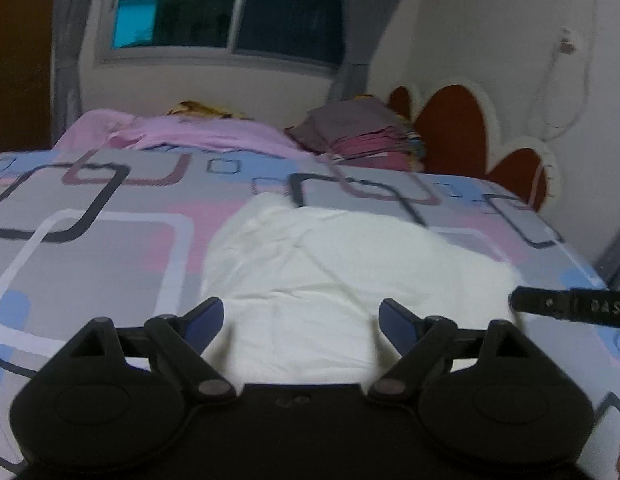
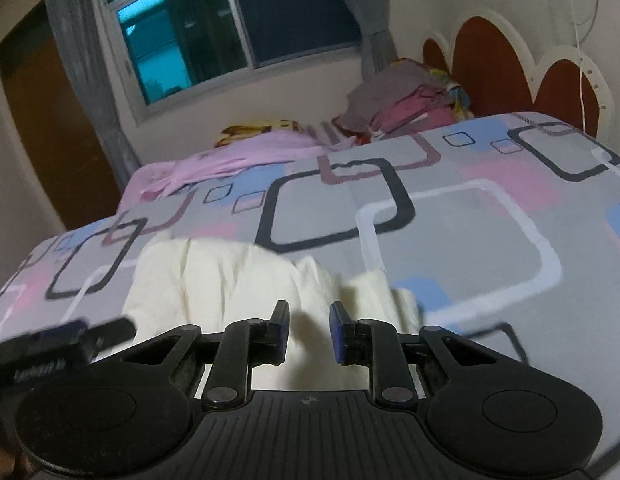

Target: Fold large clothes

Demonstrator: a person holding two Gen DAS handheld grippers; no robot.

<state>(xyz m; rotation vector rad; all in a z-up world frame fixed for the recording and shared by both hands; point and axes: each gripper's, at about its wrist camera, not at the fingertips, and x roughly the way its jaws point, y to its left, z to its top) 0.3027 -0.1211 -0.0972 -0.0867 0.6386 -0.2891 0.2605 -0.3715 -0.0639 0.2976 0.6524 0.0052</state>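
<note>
Lying on the bed [image 1: 93, 248] near its front edge, the white garment [image 1: 350, 256] is bunched into a soft heap on the patterned sheet, directly ahead of both grippers. The left gripper [image 1: 301, 322] hangs over the garment's near edge with its jaws wide apart and nothing between them; cloth shows below the gap but the pads do not touch it. The right gripper [image 2: 309, 334] has its jaws drawn close together, a narrow gap left, with white cloth seen in that gap; I cannot tell whether the pads actually pinch it. Each gripper shows at the side of the other's view, so the two stand side by side along the near edge. The garment's long axis seems to run across in front of them. A clothes pile [image 1: 366, 136] sits at the far edge, well apart.
</note>
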